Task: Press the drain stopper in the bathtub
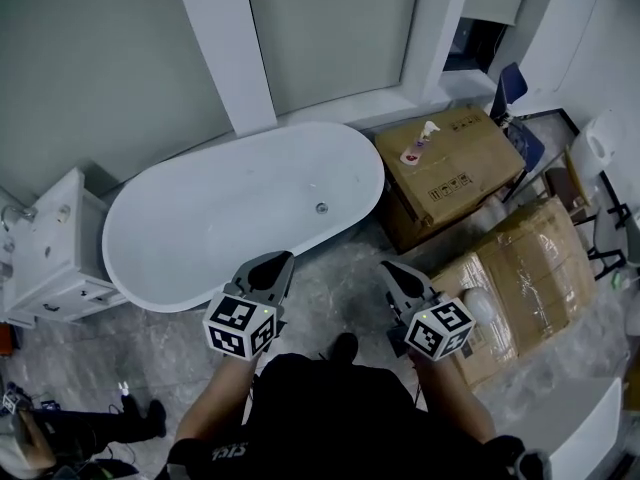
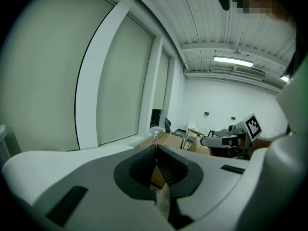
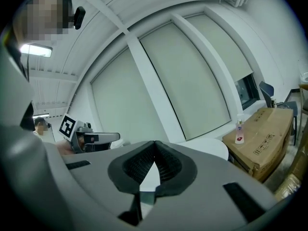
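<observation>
Through the head view I am looking down into one white oval bathtub (image 1: 200,230). Only the drain stopper (image 1: 321,208) is showing in it. It is one small round grey disc sitting on the tub floor toward the right end, on the side nearer me. I am holding the left gripper (image 1: 272,265) over the tub's near rim. The right gripper (image 1: 399,274) is hanging over the floor just past that rim, and both are well apart from the stopper. Off the tub's right end a cardboard box (image 1: 462,173) is carrying one spray bottle (image 1: 418,143) near its back left corner.

The left gripper view is showing its jaws (image 2: 156,153) pressed together on nothing, with the other gripper (image 2: 231,138) at the right.

The right gripper view is showing its jaws (image 3: 155,147) likewise closed and empty. Past them the tub's rim (image 3: 211,149), the box (image 3: 264,129) and the bottle (image 3: 239,131) are showing.
</observation>
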